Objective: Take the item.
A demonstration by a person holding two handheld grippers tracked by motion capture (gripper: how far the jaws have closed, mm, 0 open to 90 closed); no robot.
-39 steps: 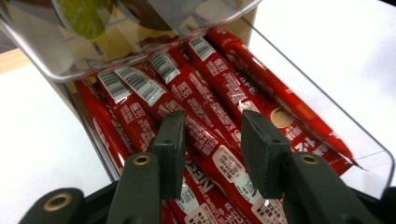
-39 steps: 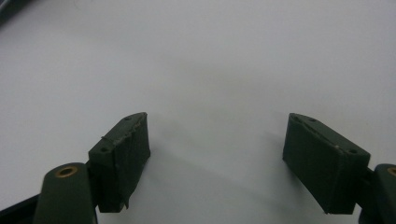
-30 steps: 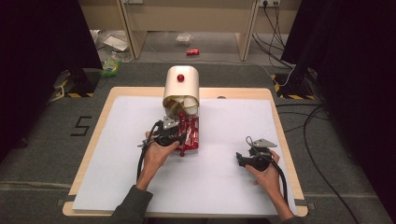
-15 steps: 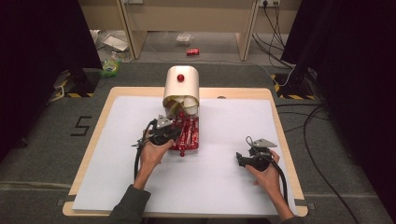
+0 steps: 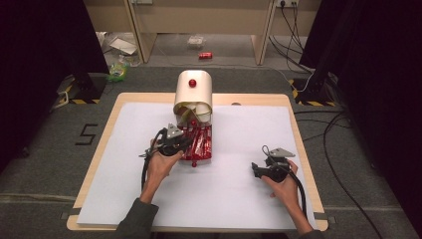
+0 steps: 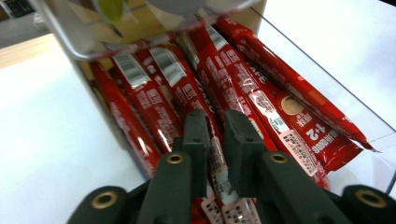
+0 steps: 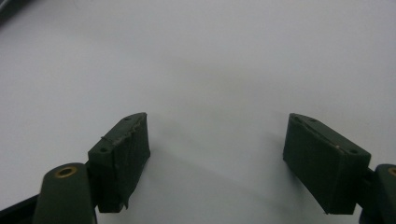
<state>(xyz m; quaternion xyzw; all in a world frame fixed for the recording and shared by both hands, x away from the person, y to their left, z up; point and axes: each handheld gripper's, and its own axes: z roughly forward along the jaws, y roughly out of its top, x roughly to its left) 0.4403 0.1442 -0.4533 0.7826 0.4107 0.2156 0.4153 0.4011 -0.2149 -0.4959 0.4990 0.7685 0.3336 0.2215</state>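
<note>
Several red stick sachets [image 6: 261, 93] lie side by side in a clear tray [image 6: 369, 140] under a cream dispenser [image 5: 193, 92] with a red knob. In the high view the sachets [image 5: 203, 143] fan out in front of the dispenser. My left gripper [image 6: 215, 135] reaches into the tray from the left, its jaws shut on one red sachet [image 6: 218, 161] that runs between them. In the high view my left gripper [image 5: 183, 145] sits at the tray's left edge. My right gripper [image 7: 217, 154] stands open over bare white paper, and in the high view it [image 5: 255, 171] rests at the right front.
A white sheet [image 5: 239, 199] covers a wooden board [image 5: 124, 99] on grey carpet. Behind the table stand wooden furniture legs, with a red can [image 5: 205, 55], litter and cables on the floor. Black curtains hang at both sides.
My left hand has eased slightly to the left at the tray, jaws still on the sachet. The right gripper has not moved.
</note>
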